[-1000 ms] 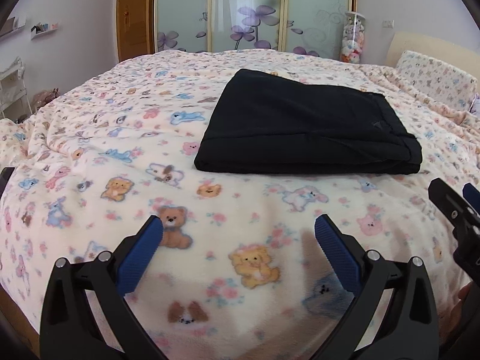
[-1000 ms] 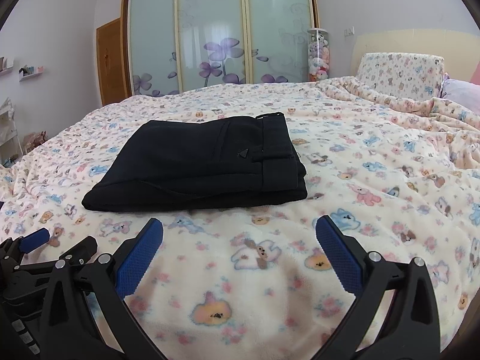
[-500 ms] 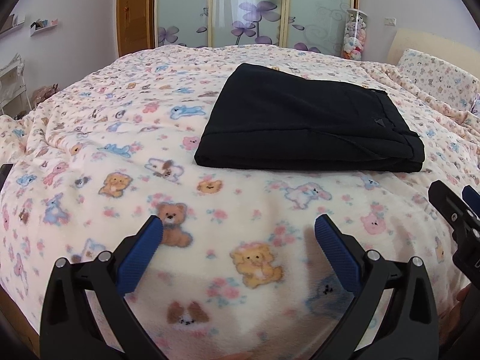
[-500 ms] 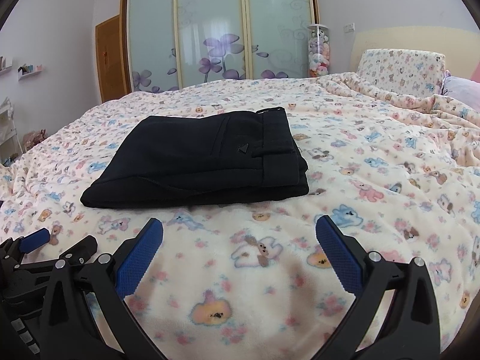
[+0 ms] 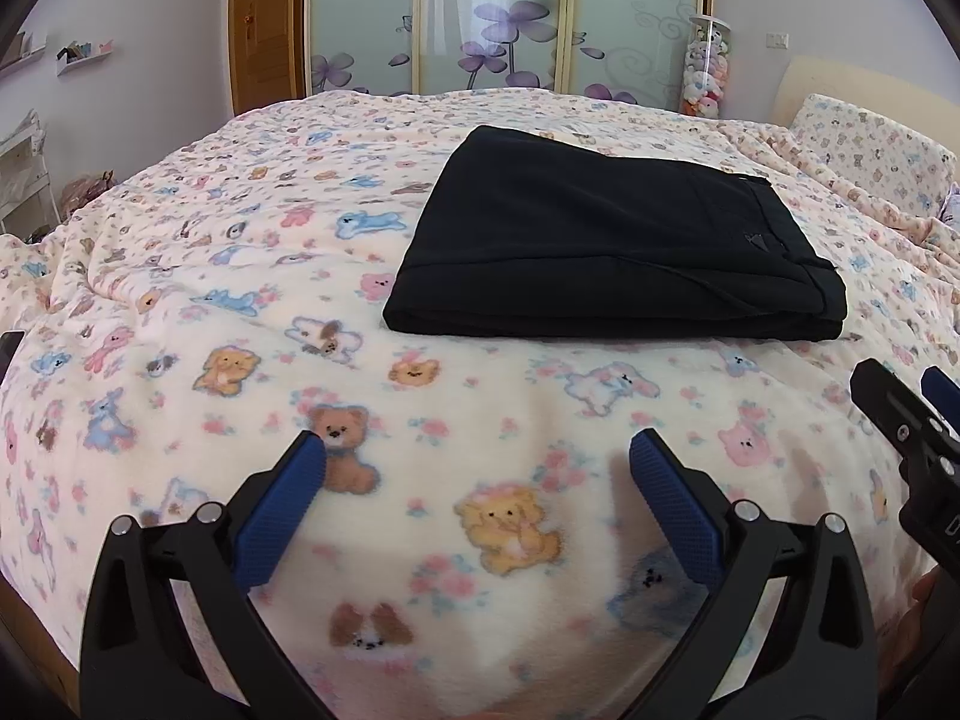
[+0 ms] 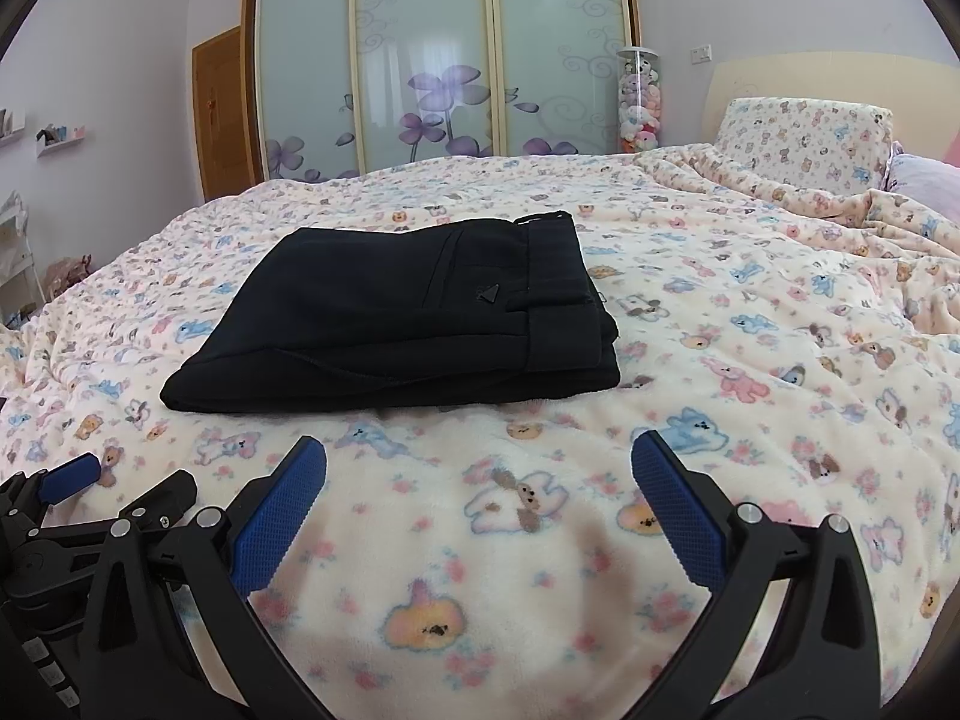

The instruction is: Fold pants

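Black pants (image 5: 606, 240) lie folded in a flat rectangle on the bed, waistband at the right. They also show in the right wrist view (image 6: 414, 324). My left gripper (image 5: 477, 450) is open and empty, hovering over the blanket short of the pants' near edge. My right gripper (image 6: 478, 450) is open and empty, also short of the near edge. The right gripper shows at the right edge of the left wrist view (image 5: 912, 414). The left gripper shows at the lower left of the right wrist view (image 6: 90, 498).
The bed has a cream blanket (image 5: 240, 372) printed with bears. A pillow (image 6: 804, 138) and rumpled blanket lie at the right. Sliding glass wardrobe doors (image 6: 432, 60) and a tube of plush toys (image 6: 641, 102) stand beyond the bed. A wooden door (image 5: 264, 54) is at the left.
Both grippers have drawn back and lifted slightly from the pants, staying open. The pants have not moved.
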`<state>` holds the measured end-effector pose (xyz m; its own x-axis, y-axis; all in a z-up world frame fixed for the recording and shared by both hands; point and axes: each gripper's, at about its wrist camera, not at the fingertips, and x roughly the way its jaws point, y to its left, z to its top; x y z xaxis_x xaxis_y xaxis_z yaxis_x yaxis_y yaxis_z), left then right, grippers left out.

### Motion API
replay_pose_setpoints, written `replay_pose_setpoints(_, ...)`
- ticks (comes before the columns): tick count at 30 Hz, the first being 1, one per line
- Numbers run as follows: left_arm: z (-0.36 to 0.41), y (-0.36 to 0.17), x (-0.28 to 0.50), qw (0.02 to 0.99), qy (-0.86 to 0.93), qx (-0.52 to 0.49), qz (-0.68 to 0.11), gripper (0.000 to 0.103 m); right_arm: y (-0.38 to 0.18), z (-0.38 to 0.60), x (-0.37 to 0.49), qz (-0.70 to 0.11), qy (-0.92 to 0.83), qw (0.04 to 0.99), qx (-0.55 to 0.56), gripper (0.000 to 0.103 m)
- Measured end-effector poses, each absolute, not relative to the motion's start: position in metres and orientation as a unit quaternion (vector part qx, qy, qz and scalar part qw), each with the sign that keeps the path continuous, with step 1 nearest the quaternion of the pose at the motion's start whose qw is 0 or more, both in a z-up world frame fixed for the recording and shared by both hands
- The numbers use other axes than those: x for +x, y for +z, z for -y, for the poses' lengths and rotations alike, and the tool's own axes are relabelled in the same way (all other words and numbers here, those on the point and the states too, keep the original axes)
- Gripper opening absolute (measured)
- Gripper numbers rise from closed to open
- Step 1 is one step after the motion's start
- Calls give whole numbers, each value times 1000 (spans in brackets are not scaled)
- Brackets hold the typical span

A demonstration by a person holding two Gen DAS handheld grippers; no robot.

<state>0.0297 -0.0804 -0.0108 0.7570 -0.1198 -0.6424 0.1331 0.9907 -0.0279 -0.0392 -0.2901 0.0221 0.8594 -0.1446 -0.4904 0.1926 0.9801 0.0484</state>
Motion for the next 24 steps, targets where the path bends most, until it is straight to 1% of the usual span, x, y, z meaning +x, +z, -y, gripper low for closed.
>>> replay_pose_setpoints(24, 81, -11, 30, 937, -66, 13, -342, 101, 22, 292, -36, -252, -85, 963, 46, 102)
